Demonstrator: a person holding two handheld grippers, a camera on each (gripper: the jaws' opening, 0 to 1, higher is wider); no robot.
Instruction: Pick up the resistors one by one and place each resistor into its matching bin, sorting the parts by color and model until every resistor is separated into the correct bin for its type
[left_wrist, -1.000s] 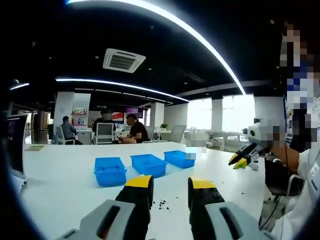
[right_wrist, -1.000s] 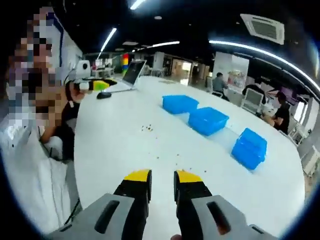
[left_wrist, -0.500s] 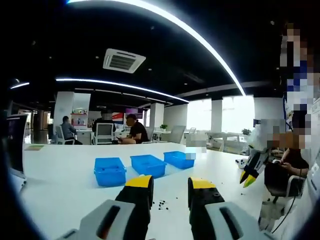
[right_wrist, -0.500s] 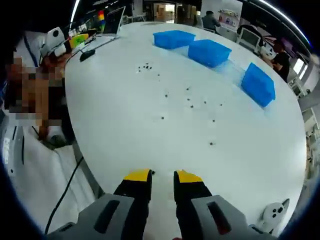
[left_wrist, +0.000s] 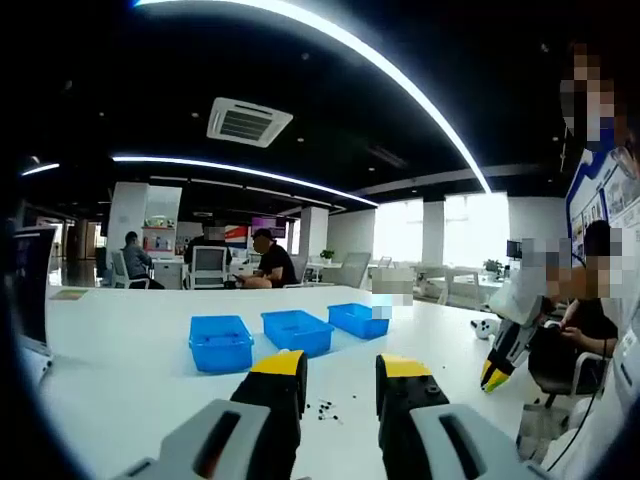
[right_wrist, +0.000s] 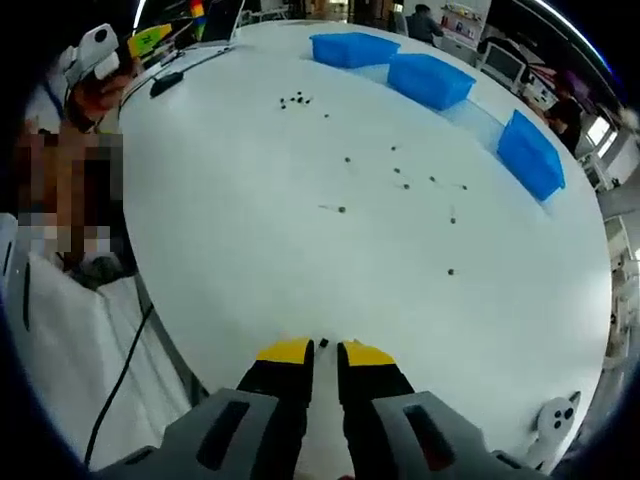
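Three blue plastic bins (left_wrist: 291, 332) on white round table (right_wrist: 250, 250), small dark resistors (right_wrist: 397, 178) scattered near them, left gripper (left_wrist: 340, 368) spread, right gripper (right_wrist: 325, 352) narrowly parted over one resistor.

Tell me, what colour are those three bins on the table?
The three bins are bright blue, clearest in the left gripper view.

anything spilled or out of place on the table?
Small dark resistors lie loose and scattered across the white table, with a tighter cluster nearer the three blue bins. The bins stand in a row; nothing looks tipped or damaged.
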